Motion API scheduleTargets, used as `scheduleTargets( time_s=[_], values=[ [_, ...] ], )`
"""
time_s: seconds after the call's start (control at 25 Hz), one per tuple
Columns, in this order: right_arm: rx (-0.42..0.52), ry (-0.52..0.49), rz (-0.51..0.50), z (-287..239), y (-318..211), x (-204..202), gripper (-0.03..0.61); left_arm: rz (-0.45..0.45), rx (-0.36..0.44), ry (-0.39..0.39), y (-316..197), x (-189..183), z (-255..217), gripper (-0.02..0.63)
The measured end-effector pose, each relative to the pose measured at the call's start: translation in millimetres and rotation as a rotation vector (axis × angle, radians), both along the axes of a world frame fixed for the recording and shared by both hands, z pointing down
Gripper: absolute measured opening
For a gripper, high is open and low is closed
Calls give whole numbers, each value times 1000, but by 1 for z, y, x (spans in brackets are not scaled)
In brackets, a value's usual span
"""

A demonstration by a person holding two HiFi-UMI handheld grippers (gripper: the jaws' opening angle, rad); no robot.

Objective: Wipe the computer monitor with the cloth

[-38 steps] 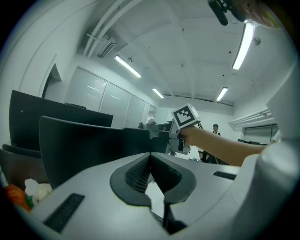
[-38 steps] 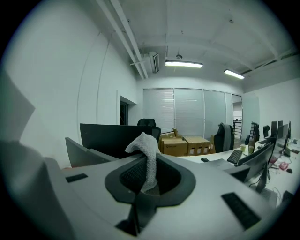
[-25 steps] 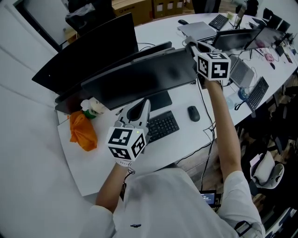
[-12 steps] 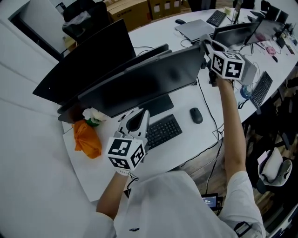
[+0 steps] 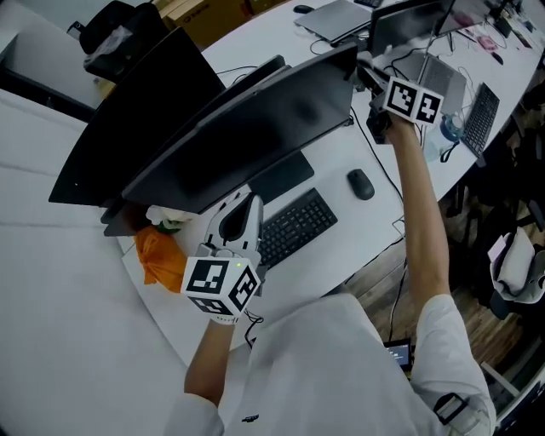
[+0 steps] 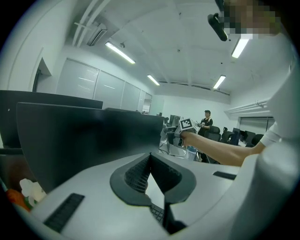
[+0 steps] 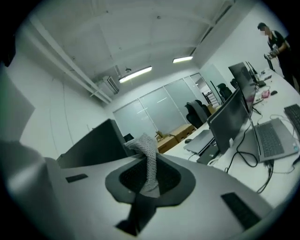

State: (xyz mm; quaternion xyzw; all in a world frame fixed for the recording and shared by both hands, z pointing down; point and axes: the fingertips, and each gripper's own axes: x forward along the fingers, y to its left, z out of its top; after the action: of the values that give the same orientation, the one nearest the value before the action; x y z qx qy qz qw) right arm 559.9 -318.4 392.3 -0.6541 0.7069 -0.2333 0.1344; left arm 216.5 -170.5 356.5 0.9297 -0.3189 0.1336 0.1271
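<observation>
So right gripper is clamped on the cloth at 1 o'clock, by the monitor edge. Left gripper is closed on nothing near 8 o'clock. Thin pinch though, so hard dragging could yank it loose.

Count: two grey hand-held two-jaw grippers, one grey mesh cloth, two large black flat monitors, two black keyboards, two black computer mice, one crumpled orange plastic bag.
</observation>
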Motion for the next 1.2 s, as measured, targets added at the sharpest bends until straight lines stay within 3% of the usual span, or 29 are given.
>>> scheduleTargets(
  time_s=[0.16,0.44,0.8,0.96,1.04,1.2],
  values=[
    [-11,-114,-6,48,0,0,38,14,-26,-22,-1,1,11,18],
    [-96,-124,-20,122,0,-3,37,15,-87,-91,2,1,35,18],
    [-219,-118,-11,197,4,-1,37,2,-144,-65,6,12,47,18],
    [-244,-134,-10,222,11,-3,37,-19,-156,-101,8,5,52,18],
    [-275,-105,-35,237,14,-5,37,-40,-157,-102,6,1,53,18],
    [-340,65,-132,259,14,-23,35,-77,-155,-100,3,-7,54,18]
  ],
)
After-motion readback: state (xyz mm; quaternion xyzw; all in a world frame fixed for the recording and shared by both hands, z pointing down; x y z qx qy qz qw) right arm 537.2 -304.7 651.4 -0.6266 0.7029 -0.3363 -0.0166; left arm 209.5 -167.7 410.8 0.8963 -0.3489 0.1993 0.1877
